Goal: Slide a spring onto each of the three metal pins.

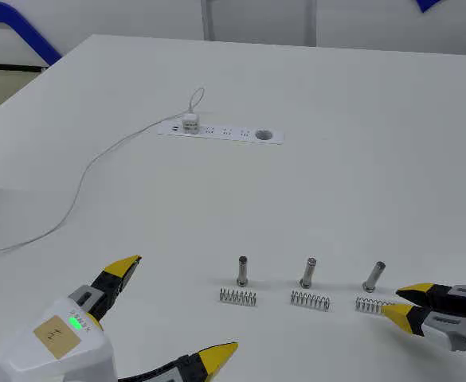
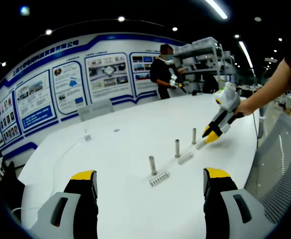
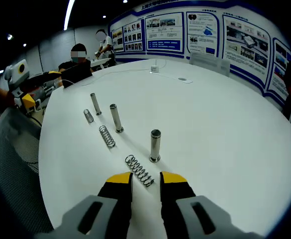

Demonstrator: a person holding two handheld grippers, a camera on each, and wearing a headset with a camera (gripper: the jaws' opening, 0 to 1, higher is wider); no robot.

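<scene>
1. Nearest, at the lower left of the head view, the left gripper [image 1: 171, 310] hovers over the white table [image 1: 336, 183]. Its yellow-tipped jaws are spread wide with nothing between them. The row of pins and springs lies ahead of it and off to its right, well apart from its tips.
2. Farther back on the left half of the table, a white cable [image 1: 97, 165] runs to a flat power strip [image 1: 221, 132].
3. Next, the left pin [image 1: 242, 270] stands upright, and the left spring [image 1: 238, 297] lies flat just in front of its foot, not on it.
4. At the centre, the middle pin [image 1: 308, 273] is also upright, with the middle spring [image 1: 310, 300] lying flat just in front of it.
5. Then the right pin [image 1: 373, 276] stands upright. The right spring [image 1: 370, 304] lies on the table in front of it, its right end reaching to the tips of the other tool.
6. At the right edge, the right gripper [image 1: 396, 301] sits low over the table, pointing left along the row. Its jaws are only a little apart. In the right gripper view the spring's near end lies at that narrow gap, thinner than the gap and not pinched.
</scene>
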